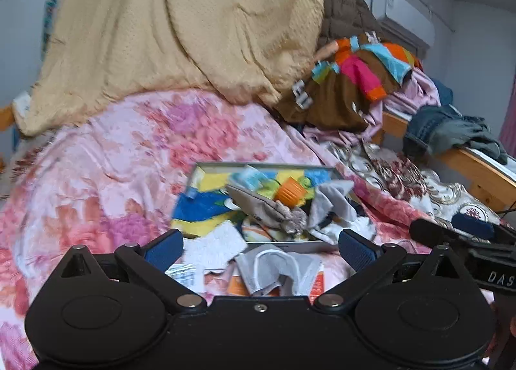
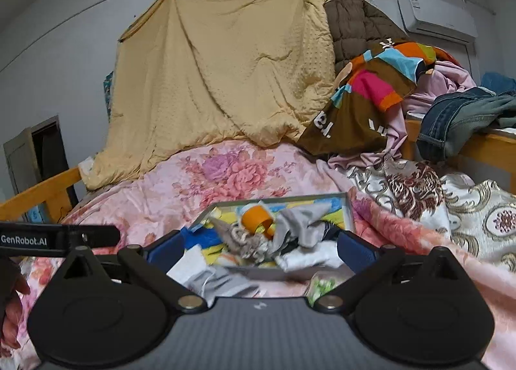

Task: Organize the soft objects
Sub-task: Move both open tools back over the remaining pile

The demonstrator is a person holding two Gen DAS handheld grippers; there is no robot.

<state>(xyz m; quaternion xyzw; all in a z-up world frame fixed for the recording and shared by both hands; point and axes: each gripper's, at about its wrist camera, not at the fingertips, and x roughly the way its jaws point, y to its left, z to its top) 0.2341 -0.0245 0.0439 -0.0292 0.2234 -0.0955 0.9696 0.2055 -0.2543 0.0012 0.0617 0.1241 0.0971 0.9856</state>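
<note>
A shallow grey tray (image 1: 200, 170) lies on the pink floral quilt (image 1: 96, 176), heaped with soft things: blue and yellow cloths (image 1: 200, 208), an orange ring-shaped item (image 1: 290, 191), a beige pouch (image 1: 258, 205) and a grey cloth (image 1: 332, 202). In front of it on the quilt lie a white cloth (image 1: 219, 247) and a grey face mask (image 1: 277, 270). My left gripper (image 1: 261, 249) stands wide open and holds nothing, just short of the tray. My right gripper (image 2: 261, 247) is open too and empty, facing the same tray (image 2: 350, 212) from the right side.
A yellow blanket (image 2: 225, 63) hangs over the bed's far side. Piled clothes (image 2: 380, 89) and jeans (image 2: 458, 121) on a wooden rail fill the right. A patterned cream cover (image 2: 451, 208) lies beside the tray. A hand (image 2: 13, 315) shows at the left edge.
</note>
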